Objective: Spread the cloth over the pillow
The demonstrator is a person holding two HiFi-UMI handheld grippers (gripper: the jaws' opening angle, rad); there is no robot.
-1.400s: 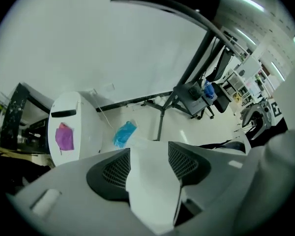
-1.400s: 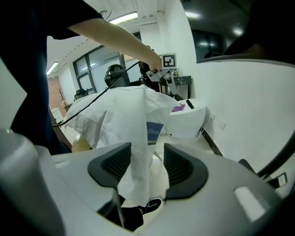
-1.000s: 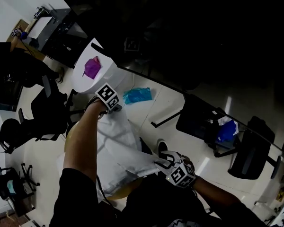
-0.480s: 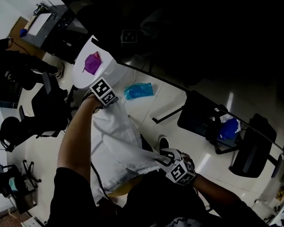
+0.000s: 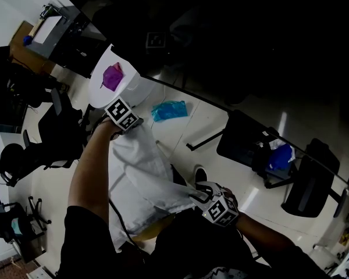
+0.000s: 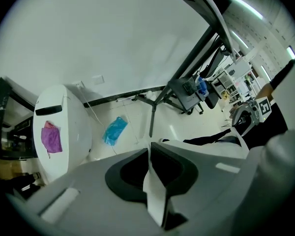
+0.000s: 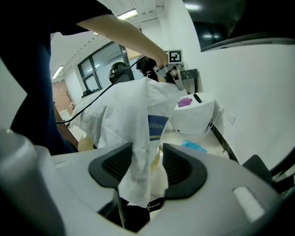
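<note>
Holding the cloth (image 5: 141,168) up between both hands, the person has it stretched on a slant over the lap, well above the pale floor (image 5: 203,127). Up top, the left gripper (image 6: 150,149) points steeply down with its jaws pressed together on a thin folded edge of the white fabric, and a strip of it pokes out below the pads. Down at the lower end, the right gripper (image 7: 147,149) has its jaws standing wide apart. A bunched corner of the cloth hangs down between them, with a gap showing beside one pad, so no squeeze there. From that gripper's view the fabric billows out ahead like a tent, and a blue label (image 7: 156,124) sits on its near face. A tan shape (image 5: 144,235) peeks out from under the cloth's lower edge in the head view, though whether that is the pillow I can't tell. Off beyond the upper hand stands a white bin (image 5: 131,89) with a purple rag (image 5: 112,78) lying on top. A blue bag (image 5: 170,110) lies on the floor just beside it, and a black chair (image 5: 305,185) is parked well off to the right.
</note>
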